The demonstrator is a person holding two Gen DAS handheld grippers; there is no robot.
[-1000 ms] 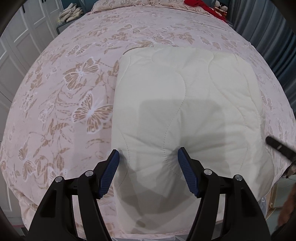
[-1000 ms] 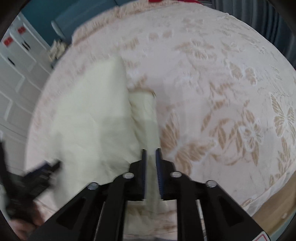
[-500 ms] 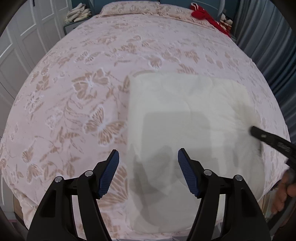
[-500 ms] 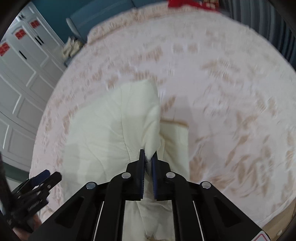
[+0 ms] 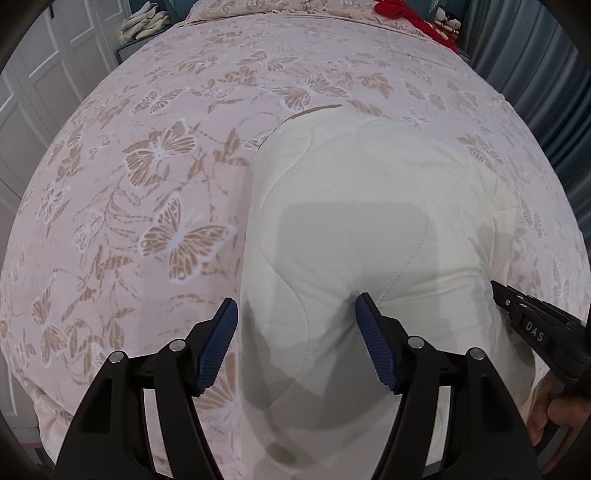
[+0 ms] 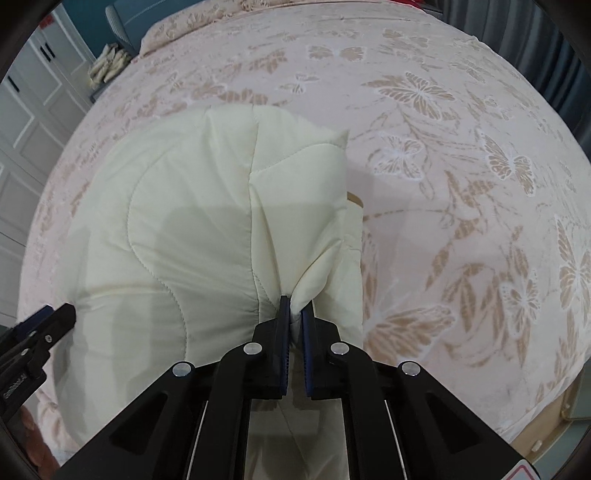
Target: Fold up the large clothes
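Note:
A cream quilted garment (image 5: 369, 229) lies folded on the bed near its front edge; it also shows in the right wrist view (image 6: 192, 221). My left gripper (image 5: 295, 325) is open, its blue pads straddling the garment's near left part, with the right pad (image 5: 373, 332) pressing into the cloth. My right gripper (image 6: 295, 310) is shut on a bunched fold at the garment's right side, pulling the cloth up into a ridge. The right gripper shows at the right edge of the left wrist view (image 5: 535, 328), and the left gripper at the left edge of the right wrist view (image 6: 40, 328).
The bed carries a pink cover with tan butterflies (image 5: 147, 184). Pillows and a red item (image 5: 406, 14) lie at the far end. White wardrobe doors (image 6: 26, 110) stand to the left, grey curtains (image 5: 554, 74) to the right. The bed's wooden edge (image 6: 554, 417) shows at lower right.
My right gripper has kept its hold and drawn the garment's right side up and nearer. My left gripper has come back down onto the garment's near edge, still open.

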